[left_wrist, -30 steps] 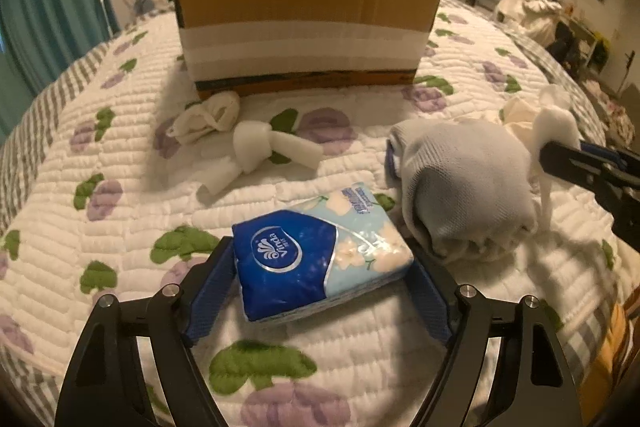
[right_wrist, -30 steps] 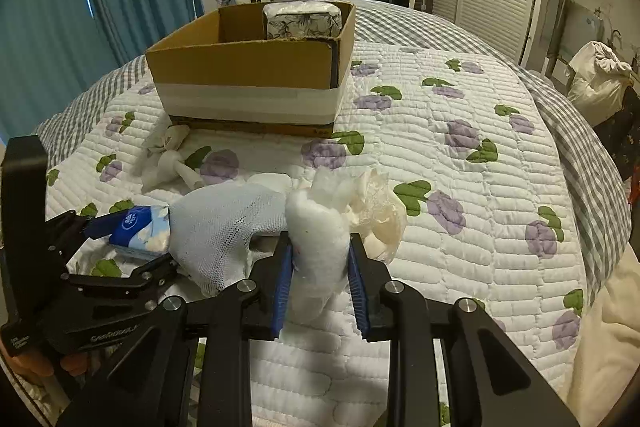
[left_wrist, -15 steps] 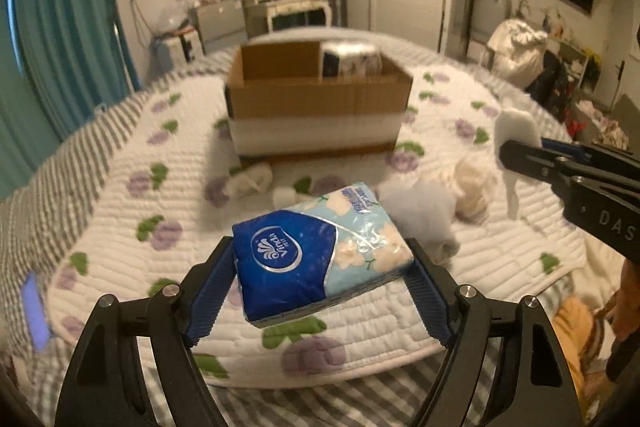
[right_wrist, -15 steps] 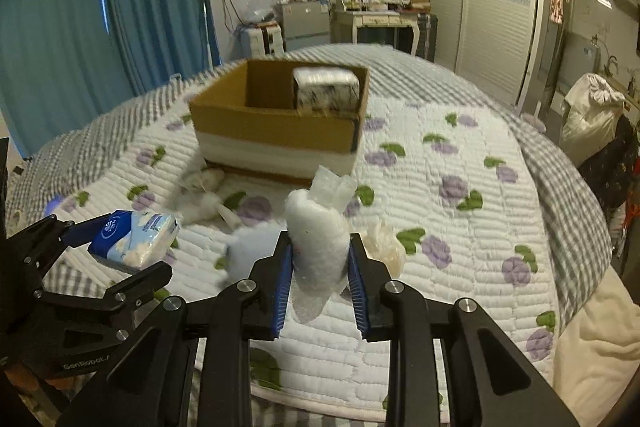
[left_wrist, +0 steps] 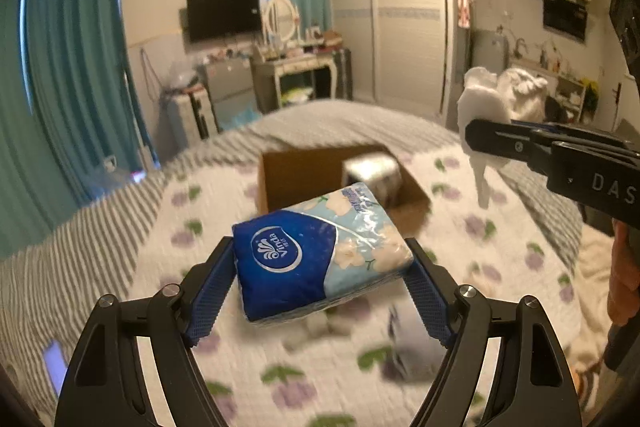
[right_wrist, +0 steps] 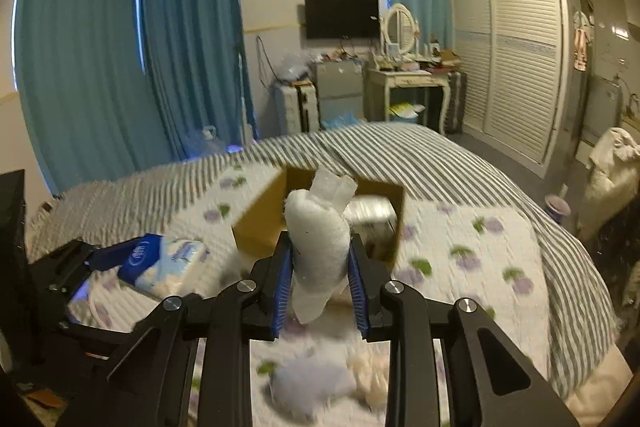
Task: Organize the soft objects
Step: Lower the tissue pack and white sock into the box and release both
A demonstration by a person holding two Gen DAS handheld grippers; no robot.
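The left gripper (left_wrist: 320,275) is clamped on the tissue pack (left_wrist: 320,251), held in the air above the quilt (left_wrist: 160,267). Ahead, the cardboard box (left_wrist: 296,179) sits open-topped, a wrapped bundle (left_wrist: 372,171) in its right corner. The right gripper (right_wrist: 319,275) pinches a white cloth roll (right_wrist: 318,247) aloft, short of the box's near edge.

"How many grippers?"
"2. The left gripper (left_wrist: 320,281) squeezes 1 blue tissue pack (left_wrist: 320,259). The right gripper (right_wrist: 319,277) squeezes 1 white fluffy roll (right_wrist: 318,255)."
"How many boxes?"
"1 cardboard box (right_wrist: 260,223), at 12 o'clock from both grippers, with 1 wrapped pack (right_wrist: 370,215) inside."
"Any soft things on the bed?"
"I count 2 blurry lumps, at 6 o'clock under the roll: 1 grey lump (right_wrist: 312,383) and 1 cream lump (right_wrist: 370,375)."
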